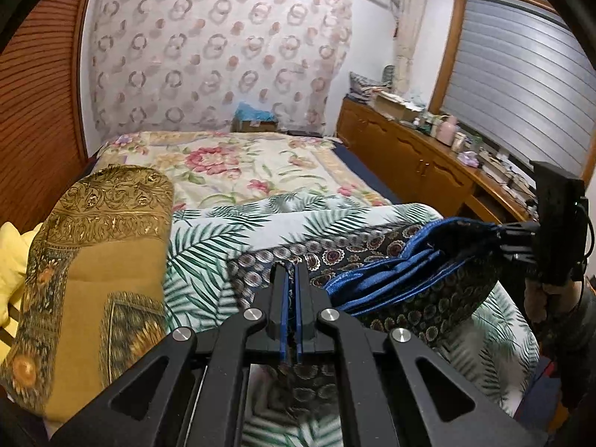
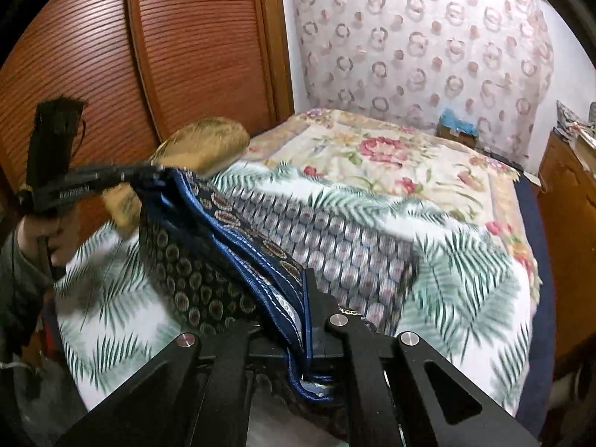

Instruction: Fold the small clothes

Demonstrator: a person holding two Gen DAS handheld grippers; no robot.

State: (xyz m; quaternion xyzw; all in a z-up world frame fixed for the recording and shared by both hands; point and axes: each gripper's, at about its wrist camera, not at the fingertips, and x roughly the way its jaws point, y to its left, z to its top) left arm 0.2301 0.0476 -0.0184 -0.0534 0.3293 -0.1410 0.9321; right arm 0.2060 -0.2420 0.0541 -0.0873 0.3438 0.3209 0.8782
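Garment stretched between two clamped hand-held grippers above the bed.

Both jaws are pressed together on cloth: the left hand-held gripper [image 1: 291, 275] pinches one end of the blue waistband, and the right hand-held gripper [image 2: 298, 300] bites the other end, so the patterned shorts [image 1: 402, 260] hang taut between them, lifted just off the palm-leaf sheet [image 1: 208, 246] at the near end of the bed [image 1: 231, 164]. Holding the band at both ends likely keeps the edge straight, so the garment can be laid flat and folded cleanly rather than bunching. Part of the fabric trails on the sheet on the far side. An ochre patterned bundle [image 1: 93, 260] sits at the left, well clear of the working area.
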